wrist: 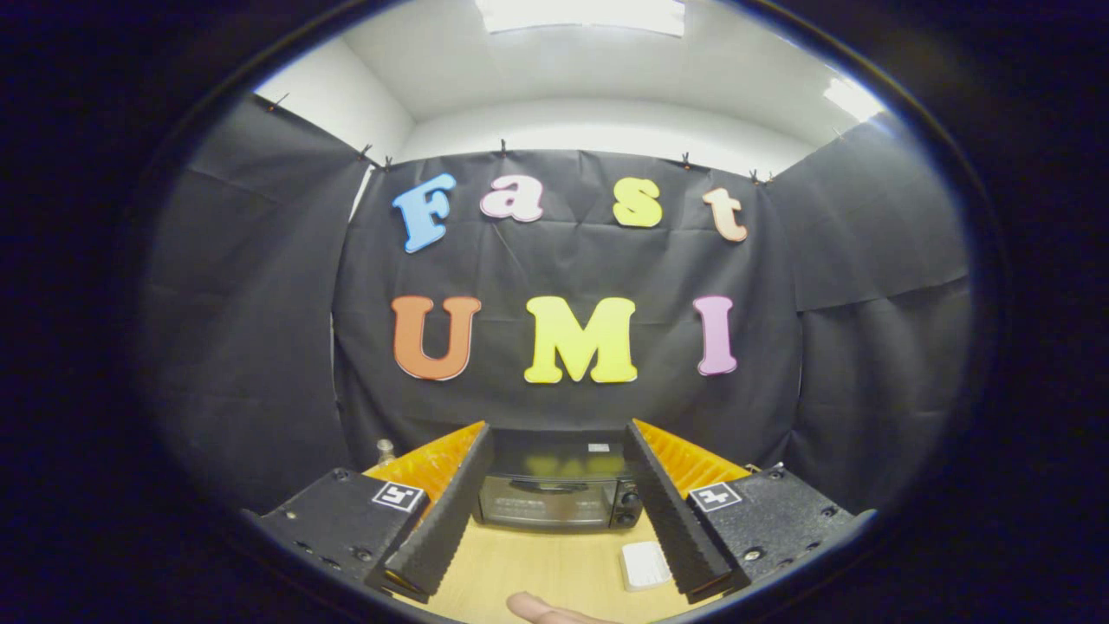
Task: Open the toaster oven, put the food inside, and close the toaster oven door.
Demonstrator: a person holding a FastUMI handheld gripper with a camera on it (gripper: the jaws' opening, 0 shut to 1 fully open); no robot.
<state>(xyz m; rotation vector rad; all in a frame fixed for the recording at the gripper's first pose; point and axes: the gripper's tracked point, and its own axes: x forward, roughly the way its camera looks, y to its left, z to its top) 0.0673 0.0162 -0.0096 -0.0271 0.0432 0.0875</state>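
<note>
Near edge: a fingertip [541, 609] shows on the wooden table [537, 563]. Gripper [559, 585] fingers spread wide, holding nothing. Just inside the right finger lies a white ridged piece [645, 565] (possibly the food; too small to tell). Beyond the fingers, centred between them, the toaster oven [559, 490] stands with door shut. Closed door fits either an early or a finished stage; interior contents unreadable.
</note>
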